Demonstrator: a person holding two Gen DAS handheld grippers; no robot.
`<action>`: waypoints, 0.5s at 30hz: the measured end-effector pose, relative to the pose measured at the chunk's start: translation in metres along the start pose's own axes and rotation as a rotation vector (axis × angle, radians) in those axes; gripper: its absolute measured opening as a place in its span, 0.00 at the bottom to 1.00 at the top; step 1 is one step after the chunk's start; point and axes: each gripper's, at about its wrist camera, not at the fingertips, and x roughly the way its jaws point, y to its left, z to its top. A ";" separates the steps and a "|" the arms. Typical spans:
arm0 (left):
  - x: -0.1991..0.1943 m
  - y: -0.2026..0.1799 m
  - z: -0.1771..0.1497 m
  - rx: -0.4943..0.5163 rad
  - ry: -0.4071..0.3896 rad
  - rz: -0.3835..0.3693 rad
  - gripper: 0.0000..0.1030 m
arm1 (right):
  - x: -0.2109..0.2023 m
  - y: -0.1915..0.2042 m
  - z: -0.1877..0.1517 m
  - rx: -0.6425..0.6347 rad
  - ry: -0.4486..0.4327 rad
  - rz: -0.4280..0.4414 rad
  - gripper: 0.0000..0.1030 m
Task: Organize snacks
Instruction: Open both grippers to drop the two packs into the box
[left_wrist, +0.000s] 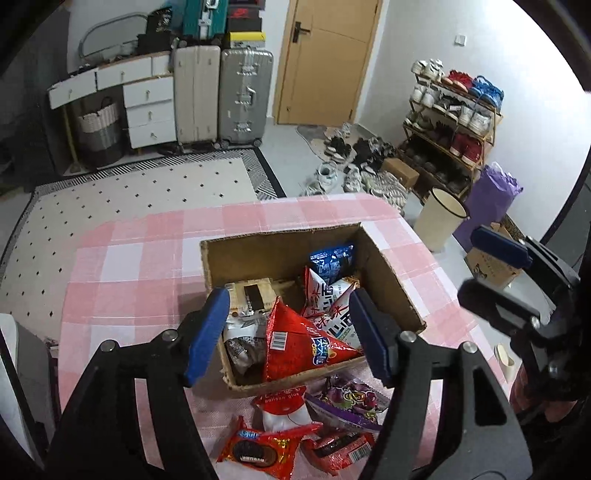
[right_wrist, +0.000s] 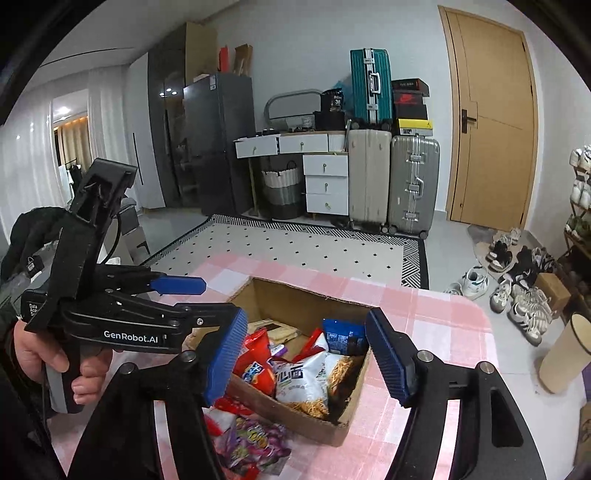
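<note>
From the left wrist, the left gripper (left_wrist: 288, 332) is hanging spread and empty above the cardboard box (left_wrist: 388, 273); loose snack packets (left_wrist: 258, 448) are lying at the table's near edge (left_wrist: 122, 258), so it should descend squarely over one packet.

From the right wrist, the right gripper (right_wrist: 306, 356) is also gaping empty over the box's near corner.

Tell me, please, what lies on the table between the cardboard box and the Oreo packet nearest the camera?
In the left wrist view, a red-and-white snack bag lies between the cardboard box and the Oreo packet, with a purple snack bag beside it.
</note>
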 end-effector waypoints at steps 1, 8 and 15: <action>-0.004 -0.001 -0.001 0.001 -0.003 -0.002 0.64 | -0.004 0.003 -0.002 -0.001 -0.003 0.000 0.70; -0.041 -0.012 -0.009 0.009 -0.042 0.012 0.72 | -0.035 0.016 -0.006 0.004 -0.036 0.002 0.77; -0.068 -0.016 -0.019 0.003 -0.064 0.026 0.79 | -0.062 0.028 -0.008 0.023 -0.069 0.004 0.83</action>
